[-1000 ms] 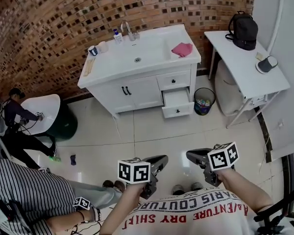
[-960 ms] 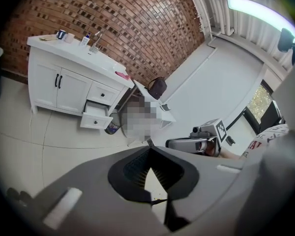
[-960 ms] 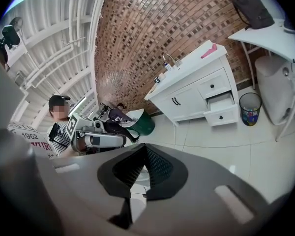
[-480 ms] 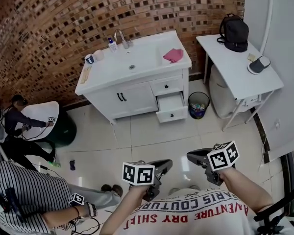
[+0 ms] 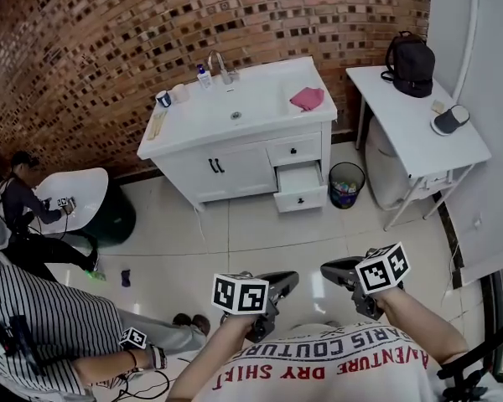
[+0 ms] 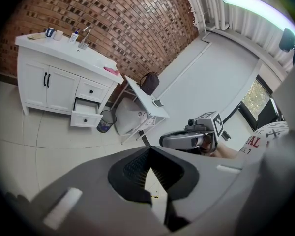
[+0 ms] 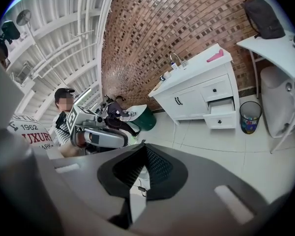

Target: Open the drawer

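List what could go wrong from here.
1. The lower drawer of the white vanity cabinet already stands pulled out; only the upper drawer is shut, so the wrong one may get pulled.
2. The left gripper and right gripper are both shut and empty, far from the cabinet; arriving like that, they would likely bump a drawer front rather than grip it.
3. The black mesh waste bin stands close beside the open drawer and could get knocked.

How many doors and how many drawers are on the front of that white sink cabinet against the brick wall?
White cabinet doors with black handles: 2, left door and right door.
White drawers with black knobs: 2, upper drawer shut, lower drawer pulled out.
Total: 4.
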Motion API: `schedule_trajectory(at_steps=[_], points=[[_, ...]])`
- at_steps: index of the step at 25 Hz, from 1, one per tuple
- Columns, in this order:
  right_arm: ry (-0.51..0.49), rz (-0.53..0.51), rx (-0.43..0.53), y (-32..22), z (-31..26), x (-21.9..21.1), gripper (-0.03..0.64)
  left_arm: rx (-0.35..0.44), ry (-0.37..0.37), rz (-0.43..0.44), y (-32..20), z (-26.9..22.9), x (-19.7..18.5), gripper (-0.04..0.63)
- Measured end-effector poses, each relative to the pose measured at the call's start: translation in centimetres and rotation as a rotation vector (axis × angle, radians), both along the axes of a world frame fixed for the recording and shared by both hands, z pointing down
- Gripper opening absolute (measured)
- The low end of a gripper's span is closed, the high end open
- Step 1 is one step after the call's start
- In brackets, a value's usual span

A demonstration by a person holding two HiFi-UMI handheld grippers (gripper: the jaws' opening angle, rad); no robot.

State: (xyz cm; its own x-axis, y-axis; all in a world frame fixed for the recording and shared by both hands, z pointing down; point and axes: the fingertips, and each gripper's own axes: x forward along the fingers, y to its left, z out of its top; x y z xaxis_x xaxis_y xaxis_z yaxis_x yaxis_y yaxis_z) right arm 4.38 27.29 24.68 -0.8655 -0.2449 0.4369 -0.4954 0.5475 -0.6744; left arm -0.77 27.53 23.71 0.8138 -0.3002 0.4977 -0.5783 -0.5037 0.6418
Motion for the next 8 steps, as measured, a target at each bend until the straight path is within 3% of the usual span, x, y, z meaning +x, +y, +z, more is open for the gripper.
schedule_trajectory(at_steps=[8], points=[[0.018,-0.021,0.010,-0.03,-0.23,-0.09,0.006,0.016,-0.007,-0.012,0.04,-0.66,-0.28,-0.005]])
